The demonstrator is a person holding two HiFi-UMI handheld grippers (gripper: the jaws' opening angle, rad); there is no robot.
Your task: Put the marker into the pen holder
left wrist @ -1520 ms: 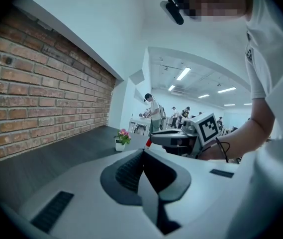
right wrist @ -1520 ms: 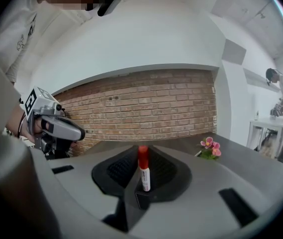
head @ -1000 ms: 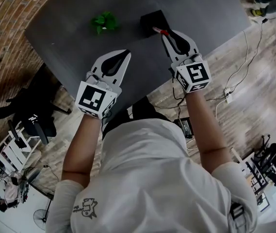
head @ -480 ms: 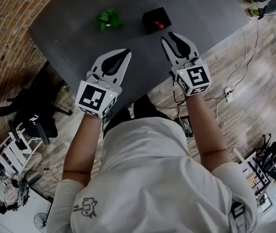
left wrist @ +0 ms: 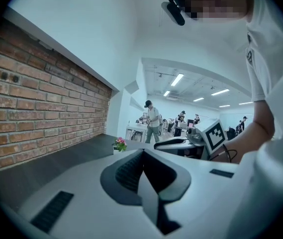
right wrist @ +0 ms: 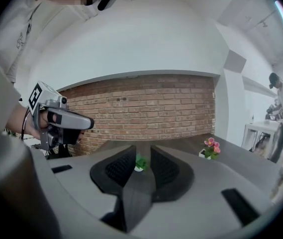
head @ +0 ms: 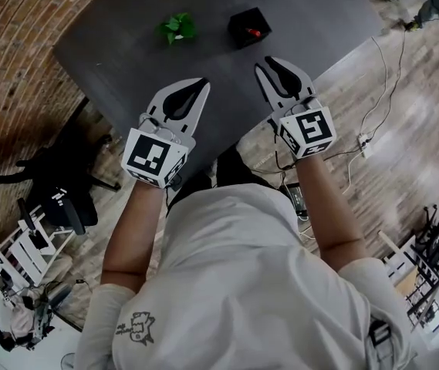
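While in pen holder (head: 239, 21), marker (head: 254, 32) upright

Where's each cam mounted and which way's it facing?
Head view: on the person's head, facing steeply down at table, pen holder, left gripper, right gripper; forearms, torso show.
Left gripper view: on the left gripper, facing along shut jaws beside a brick wall; arm, shirt at right.
Right gripper view: on the right gripper, facing that wall along open, empty jaws that just closed slightly; shirt at left.
Shared: both gripper views show the pink flower pot.
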